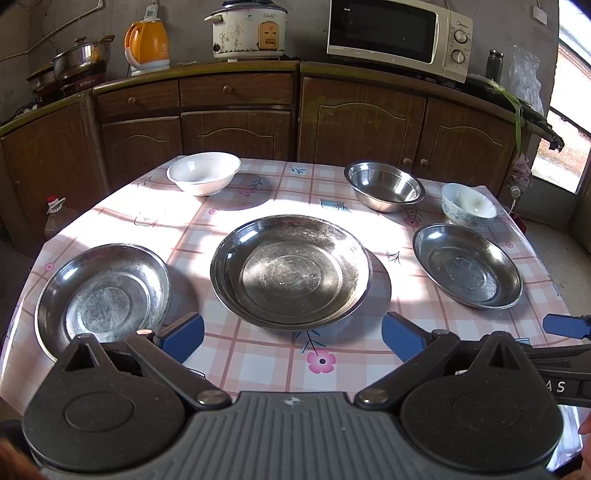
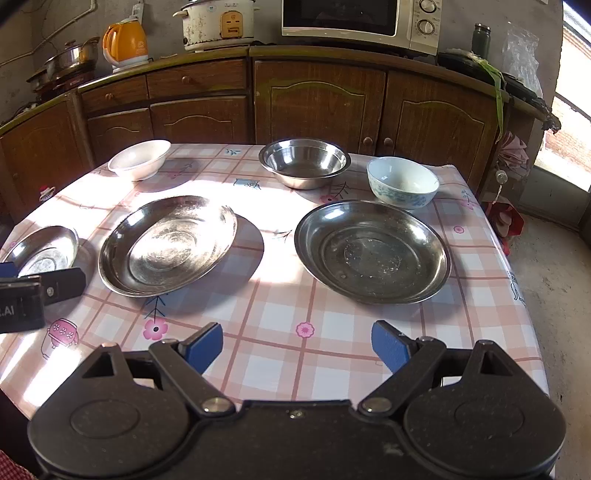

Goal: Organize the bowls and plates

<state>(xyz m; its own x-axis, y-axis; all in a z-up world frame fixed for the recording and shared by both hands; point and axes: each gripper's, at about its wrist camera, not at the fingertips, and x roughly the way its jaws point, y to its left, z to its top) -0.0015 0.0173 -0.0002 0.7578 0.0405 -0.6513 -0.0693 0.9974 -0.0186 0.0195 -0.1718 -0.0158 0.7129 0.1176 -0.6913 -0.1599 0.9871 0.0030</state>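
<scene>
Three steel plates lie in a row on the checked tablecloth: a left plate (image 1: 101, 295) (image 2: 42, 251), a large middle plate (image 1: 290, 271) (image 2: 168, 245) and a right plate (image 1: 467, 266) (image 2: 373, 251). Behind them stand a white bowl (image 1: 203, 173) (image 2: 138, 158), a steel bowl (image 1: 384, 186) (image 2: 304, 162) and a blue-patterned bowl (image 1: 469, 205) (image 2: 402, 182). My left gripper (image 1: 291, 338) hovers open near the front edge, before the middle plate, holding nothing. My right gripper (image 2: 297, 349) stands open and empty in front of the right plate.
The table (image 2: 258, 314) ends close on the right, with bare floor (image 2: 554, 288) beyond. Brown cabinets (image 1: 236, 110) run behind, bearing a microwave (image 1: 399, 35), rice cooker (image 1: 247, 29), orange kettle (image 1: 147, 46) and pots (image 1: 79, 59). A bottle (image 1: 55, 218) stands by the table's left side.
</scene>
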